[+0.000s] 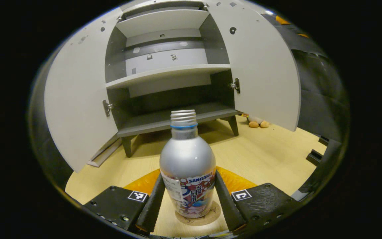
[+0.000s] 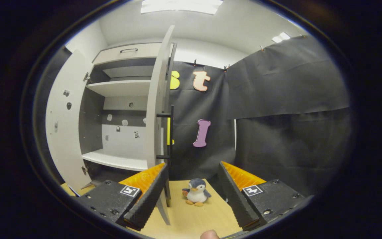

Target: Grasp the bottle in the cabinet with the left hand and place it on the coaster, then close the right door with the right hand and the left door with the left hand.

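A silver bottle (image 1: 187,166) with a colourful label and no cap stands upright on a round cork coaster (image 1: 212,215) on the wooden table. My left gripper (image 1: 189,177) is shut on the bottle, one finger pressing each side of its lower body. Behind it the cabinet (image 1: 171,71) stands with both doors swung wide, the left door (image 1: 78,99) and the right door (image 1: 264,66). In the right gripper view my right gripper (image 2: 193,167) is open and holds nothing. The right door (image 2: 156,109) is seen edge-on just beyond its left finger.
A small plush penguin (image 2: 196,196) sits on the table beyond the right gripper, also seen beside the cabinet's leg (image 1: 256,122). The cabinet's shelves (image 2: 118,161) are bare. The table edge (image 1: 313,156) lies to the right. A person's fingertip (image 2: 209,235) pokes in at the bottom.
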A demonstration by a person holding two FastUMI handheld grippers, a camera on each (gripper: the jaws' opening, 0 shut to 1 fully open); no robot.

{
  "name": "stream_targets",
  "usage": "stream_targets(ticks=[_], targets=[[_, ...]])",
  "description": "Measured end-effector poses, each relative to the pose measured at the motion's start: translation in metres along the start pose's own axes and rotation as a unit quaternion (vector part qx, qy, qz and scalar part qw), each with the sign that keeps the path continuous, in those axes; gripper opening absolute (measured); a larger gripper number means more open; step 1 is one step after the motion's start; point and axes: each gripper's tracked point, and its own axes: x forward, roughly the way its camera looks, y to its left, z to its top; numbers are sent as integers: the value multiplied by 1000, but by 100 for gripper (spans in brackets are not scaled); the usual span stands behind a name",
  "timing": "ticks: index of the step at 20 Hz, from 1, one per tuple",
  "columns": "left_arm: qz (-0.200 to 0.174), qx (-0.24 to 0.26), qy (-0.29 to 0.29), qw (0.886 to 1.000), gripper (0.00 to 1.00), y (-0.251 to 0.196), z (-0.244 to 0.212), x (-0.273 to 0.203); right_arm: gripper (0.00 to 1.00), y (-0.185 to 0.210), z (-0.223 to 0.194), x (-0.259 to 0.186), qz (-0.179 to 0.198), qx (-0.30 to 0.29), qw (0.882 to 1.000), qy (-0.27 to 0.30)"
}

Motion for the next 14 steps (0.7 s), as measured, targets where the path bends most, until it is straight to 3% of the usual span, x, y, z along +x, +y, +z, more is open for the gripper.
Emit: stream_targets(ticks=[14], targets=[[7, -16, 32, 999, 81, 7, -22, -1, 98, 1, -9, 3, -3, 10, 1000, 7]])
